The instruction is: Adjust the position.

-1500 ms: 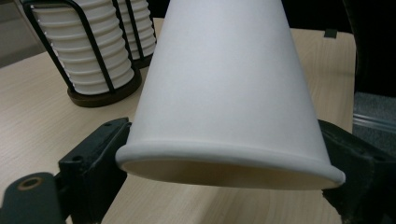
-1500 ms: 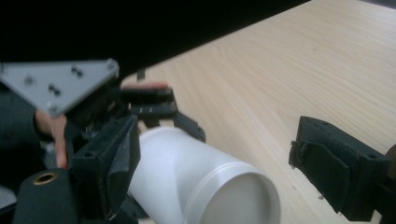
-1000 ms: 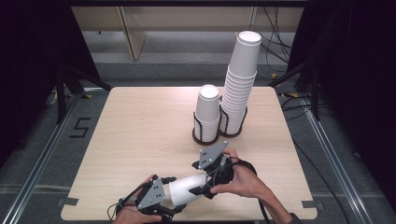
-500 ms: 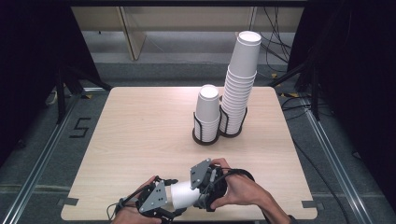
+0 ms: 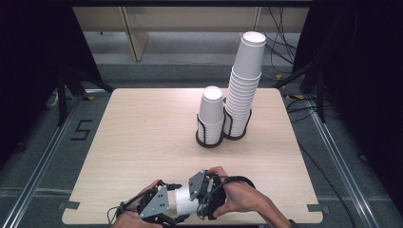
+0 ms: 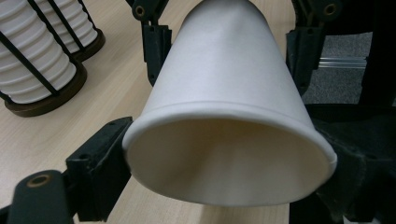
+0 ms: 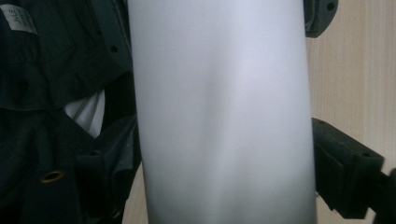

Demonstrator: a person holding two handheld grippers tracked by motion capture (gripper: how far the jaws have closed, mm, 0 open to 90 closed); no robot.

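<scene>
A white paper cup [image 5: 182, 202] lies on its side just above the table's front edge, mouth toward my left gripper [image 5: 172, 209]. In the left gripper view the cup [image 6: 224, 93] has its rim squeezed to an oval, with my left gripper [image 6: 224, 172] shut on it. My right gripper [image 5: 192, 199] comes in from the right and straddles the cup's middle. In the right gripper view the smooth cup wall [image 7: 224, 116] passes between the wide-set jaws of my right gripper [image 7: 229, 168], which stand close beside it without denting it. Farther along the cup, the right gripper [image 6: 229, 42] flanks its narrow end.
Two stacks of white cups stand in black wire holders at the back right of the wooden table [image 5: 142, 133]: a short stack [image 5: 211, 118] and a tall leaning stack [image 5: 244, 85]. The stacks [image 6: 32, 56] sit beyond the cup to its left. Both hands are at the table's front edge.
My right gripper has moved left and down along the cup, closer to the left gripper. The left gripper and the cup have stayed where they were.
</scene>
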